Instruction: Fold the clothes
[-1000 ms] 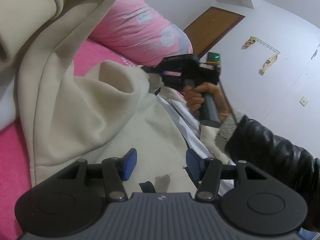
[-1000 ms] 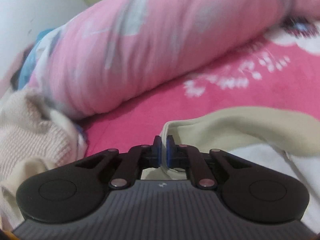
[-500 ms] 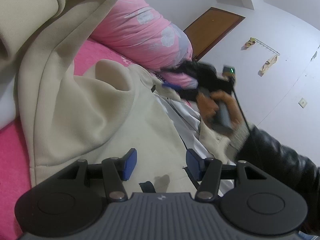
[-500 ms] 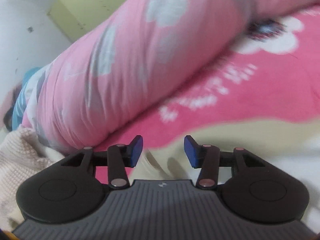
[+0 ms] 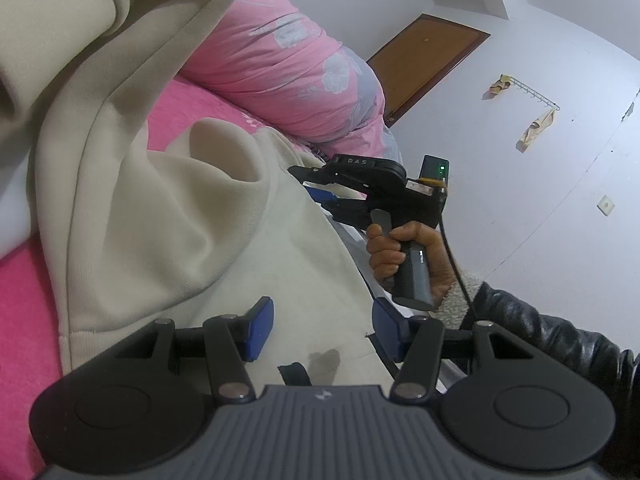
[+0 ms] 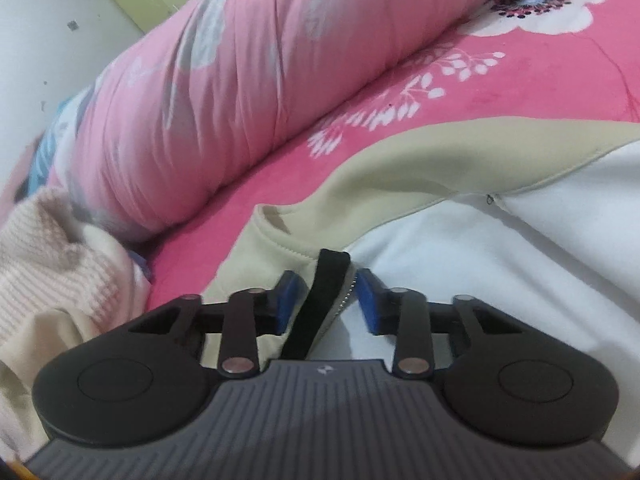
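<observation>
The right gripper (image 6: 324, 300), low in its own frame, has just been closing; its jaws stand apart around a black zipper strip (image 6: 320, 304) without pressing it. The left gripper (image 5: 322, 330), bottom centre of its view, is released, nothing between its pads. The pink bed (image 6: 520, 92) fills much of both frames, a pink quilt (image 6: 240, 72) rolled along its upper left. The cream jacket (image 5: 160, 220) lies mid-frame, white lining (image 6: 500, 272) lower right. A hand (image 5: 400, 256) grips the right handle.
</observation>
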`<action>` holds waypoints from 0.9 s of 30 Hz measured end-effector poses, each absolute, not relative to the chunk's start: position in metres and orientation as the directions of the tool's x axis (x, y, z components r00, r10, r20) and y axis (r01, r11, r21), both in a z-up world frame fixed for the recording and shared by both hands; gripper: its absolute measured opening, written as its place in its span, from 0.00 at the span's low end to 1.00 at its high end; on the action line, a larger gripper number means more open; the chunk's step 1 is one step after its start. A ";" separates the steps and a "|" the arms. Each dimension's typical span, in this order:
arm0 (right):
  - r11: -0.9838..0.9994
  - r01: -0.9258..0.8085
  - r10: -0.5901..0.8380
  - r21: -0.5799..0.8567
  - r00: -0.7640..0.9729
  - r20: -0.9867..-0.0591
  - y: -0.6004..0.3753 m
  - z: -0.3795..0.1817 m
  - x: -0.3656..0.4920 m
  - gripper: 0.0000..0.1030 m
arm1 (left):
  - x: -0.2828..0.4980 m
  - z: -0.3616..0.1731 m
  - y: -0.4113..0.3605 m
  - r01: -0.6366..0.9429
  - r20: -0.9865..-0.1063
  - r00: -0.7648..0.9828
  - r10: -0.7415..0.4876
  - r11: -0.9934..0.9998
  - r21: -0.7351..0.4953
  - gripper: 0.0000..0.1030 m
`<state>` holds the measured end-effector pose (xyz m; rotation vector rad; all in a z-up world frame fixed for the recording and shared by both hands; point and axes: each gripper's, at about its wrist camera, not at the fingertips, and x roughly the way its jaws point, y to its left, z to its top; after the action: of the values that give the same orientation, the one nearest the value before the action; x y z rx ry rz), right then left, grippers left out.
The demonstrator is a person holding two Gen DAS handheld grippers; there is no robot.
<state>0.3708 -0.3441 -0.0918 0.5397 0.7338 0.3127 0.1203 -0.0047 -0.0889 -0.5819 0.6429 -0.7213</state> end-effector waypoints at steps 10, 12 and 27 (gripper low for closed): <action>0.975 -0.139 0.204 0.171 0.860 -0.468 -0.295 -0.024 0.324 0.11 | 0.121 -0.089 -0.004 0.410 -0.321 0.578 -0.750 0.607 -0.681 0.54; 0.985 -0.136 0.075 -0.109 0.894 -0.442 -0.265 -0.010 0.307 0.11 | 0.121 -0.089 -0.004 0.410 -0.322 0.578 -0.750 0.607 -0.681 0.54; 0.810 -0.195 -0.196 -0.553 0.798 -0.570 -0.216 -0.088 0.363 0.17 | 0.124 -0.087 -0.005 0.408 -0.324 0.576 -0.750 0.608 -0.681 0.54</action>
<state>0.3625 -0.2156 -0.0885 -0.6382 0.6583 -0.0003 0.1237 -0.0050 -0.0869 -0.5894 0.6466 -0.7256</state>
